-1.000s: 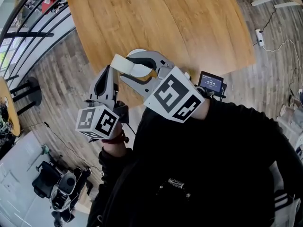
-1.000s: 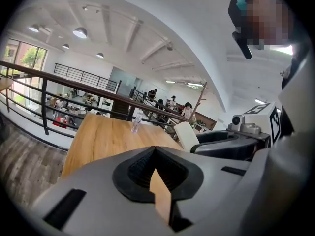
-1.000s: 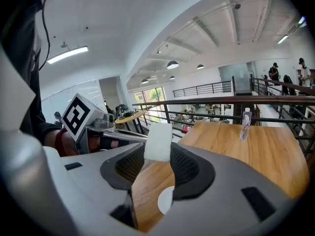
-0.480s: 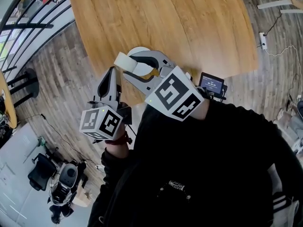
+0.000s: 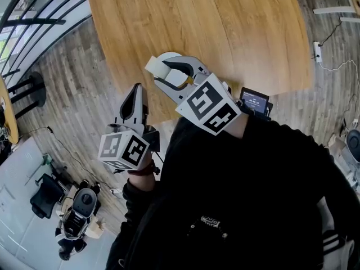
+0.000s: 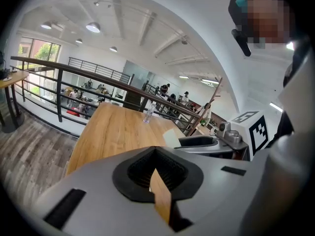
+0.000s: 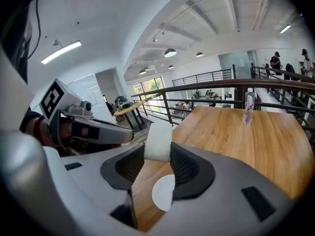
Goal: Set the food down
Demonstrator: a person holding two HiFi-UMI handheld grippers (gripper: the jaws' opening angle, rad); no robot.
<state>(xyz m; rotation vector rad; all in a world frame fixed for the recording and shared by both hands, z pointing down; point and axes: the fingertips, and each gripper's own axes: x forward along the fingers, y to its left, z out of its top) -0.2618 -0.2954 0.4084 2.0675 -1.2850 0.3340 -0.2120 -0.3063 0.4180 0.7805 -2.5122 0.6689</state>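
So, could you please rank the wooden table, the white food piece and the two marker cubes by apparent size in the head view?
1. wooden table
2. right gripper's cube, possibly just nearer the camera
3. left gripper's cube
4. white food piece

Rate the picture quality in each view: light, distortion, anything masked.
Head view: even daylight, sharp, the wooden table bowed by the lens. Left gripper view: dark round corners, a mosaic patch at top right, bright ceiling lamps. Right gripper view: same dark corners, railing curved, white food piece sharp.

White food chunk, held in right tool
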